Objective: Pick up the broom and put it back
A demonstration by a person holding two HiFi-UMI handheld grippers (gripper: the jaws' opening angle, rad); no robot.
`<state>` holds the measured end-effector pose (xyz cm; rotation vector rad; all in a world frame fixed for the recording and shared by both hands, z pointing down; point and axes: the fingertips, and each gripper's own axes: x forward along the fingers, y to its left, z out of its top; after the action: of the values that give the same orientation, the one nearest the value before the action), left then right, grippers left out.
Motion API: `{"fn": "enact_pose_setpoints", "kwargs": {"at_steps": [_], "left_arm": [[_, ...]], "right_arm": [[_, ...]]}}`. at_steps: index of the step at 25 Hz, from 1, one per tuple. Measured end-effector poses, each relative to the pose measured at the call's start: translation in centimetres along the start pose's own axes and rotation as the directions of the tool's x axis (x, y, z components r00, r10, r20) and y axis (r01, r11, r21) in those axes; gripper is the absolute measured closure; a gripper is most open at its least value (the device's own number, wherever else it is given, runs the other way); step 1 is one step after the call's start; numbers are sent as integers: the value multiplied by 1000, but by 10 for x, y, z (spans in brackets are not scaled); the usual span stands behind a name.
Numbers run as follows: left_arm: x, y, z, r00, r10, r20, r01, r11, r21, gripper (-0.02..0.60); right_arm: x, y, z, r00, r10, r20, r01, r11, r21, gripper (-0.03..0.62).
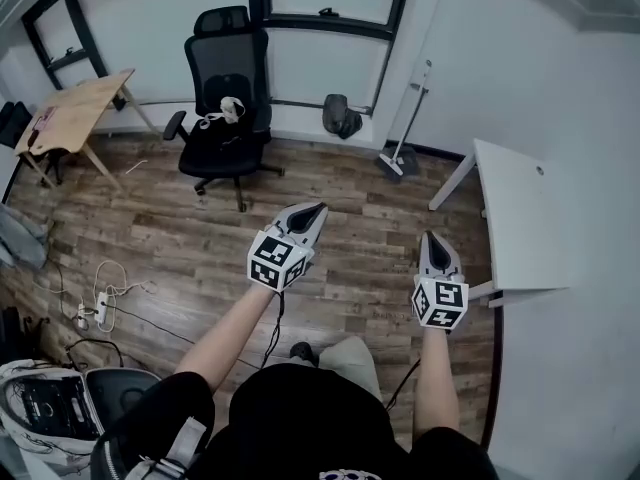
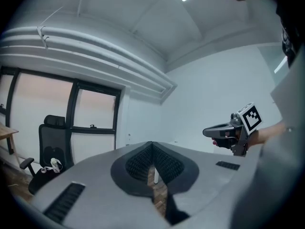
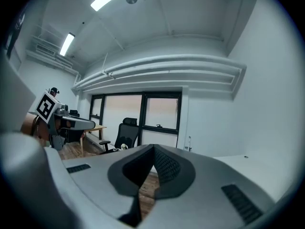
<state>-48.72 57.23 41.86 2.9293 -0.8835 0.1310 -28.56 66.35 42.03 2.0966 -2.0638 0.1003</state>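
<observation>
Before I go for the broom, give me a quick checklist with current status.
1. Broom found: ok, it leans on the far wall beside the white table.
2. Left claw empty: ok, shut on nothing.
3. Right claw empty: ok, shut on nothing.
4. Claws open for a grasp: not ok, both are shut.
5. Broom in reach: not ok, it stands across the floor.
6. Route: ok, chair and cables lie off to the left.

floor (image 1: pixel 330 183): I see wood planks | on it — office chair (image 1: pixel 225 118), broom (image 1: pixel 403 138), power strip (image 1: pixel 101 308), white table (image 1: pixel 520 223)
</observation>
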Motion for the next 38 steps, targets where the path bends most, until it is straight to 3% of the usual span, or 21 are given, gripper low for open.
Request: {"fn": "enact_pose_setpoints", "kwargs": {"at_steps": [10, 22, 38], "left_arm": [[93, 53, -4, 1000, 15, -17, -15, 1000, -5, 565], [260, 123, 23, 998, 37, -43, -38, 999, -16, 565], [429, 169, 27, 995, 75, -71, -78, 997, -28, 565]], "right_arm": [[99, -44, 2, 1000, 7, -19, -7, 1000, -7, 569], [247, -151, 39, 1000, 18, 5, -18, 998, 67, 569], [388, -264, 14, 996, 75, -56, -68, 990, 120, 569]]}}
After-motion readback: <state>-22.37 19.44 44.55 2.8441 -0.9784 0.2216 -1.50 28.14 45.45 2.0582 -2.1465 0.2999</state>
